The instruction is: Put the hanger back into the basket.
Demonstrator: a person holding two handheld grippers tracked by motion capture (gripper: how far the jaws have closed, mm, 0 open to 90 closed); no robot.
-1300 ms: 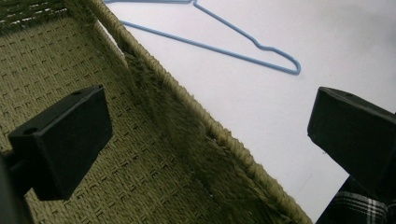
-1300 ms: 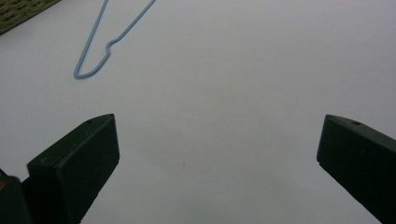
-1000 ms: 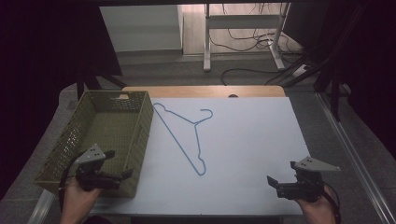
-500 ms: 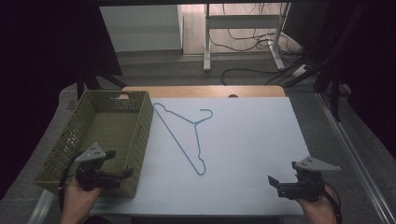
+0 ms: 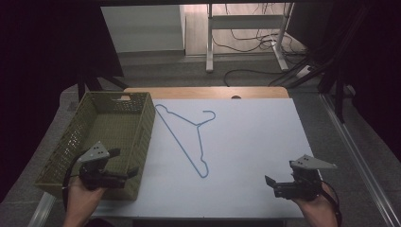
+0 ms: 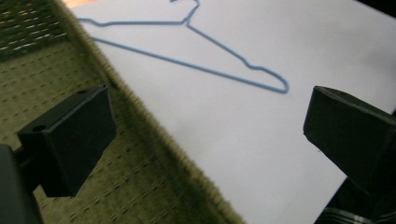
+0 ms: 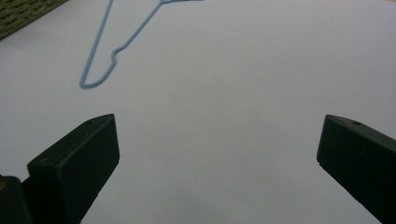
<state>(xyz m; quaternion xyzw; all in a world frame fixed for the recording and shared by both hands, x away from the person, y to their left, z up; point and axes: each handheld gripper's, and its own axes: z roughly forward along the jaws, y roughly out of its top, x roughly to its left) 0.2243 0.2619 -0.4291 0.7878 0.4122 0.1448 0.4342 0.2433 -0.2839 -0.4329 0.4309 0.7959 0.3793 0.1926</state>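
Lying flat on the white bench [image 5: 246, 142], the blue wire hanger [image 5: 187, 137] sits just right of the olive basket [image 5: 90, 124], hook toward the far edge, one long shoulder end pointing back at the person. No contact with the basket wall as far as the high view shows; close beside it though.

Left tongs [image 5: 134, 170] hover over the basket's near right corner, jaws spread wide, nothing between them. In the left gripper view the basket rim [image 6: 140, 121] runs between the jaws and the hanger's near end [image 6: 280, 87] is ahead: likely lined up to approach it from that side.

Right tongs [image 5: 269, 182] sit low at the near right of the bench, well apart from the hanger, jaws wide open and empty. Right gripper view looks across bare sheet to the hanger's looped end [image 7: 93, 79].

Judgement: both at a ready pose; the hanger is untouched. Thin wire flat on a smooth sheet gives little to pinch, so wide-open jaws and a low angle make sense. The basket is empty, a plausible drop target.
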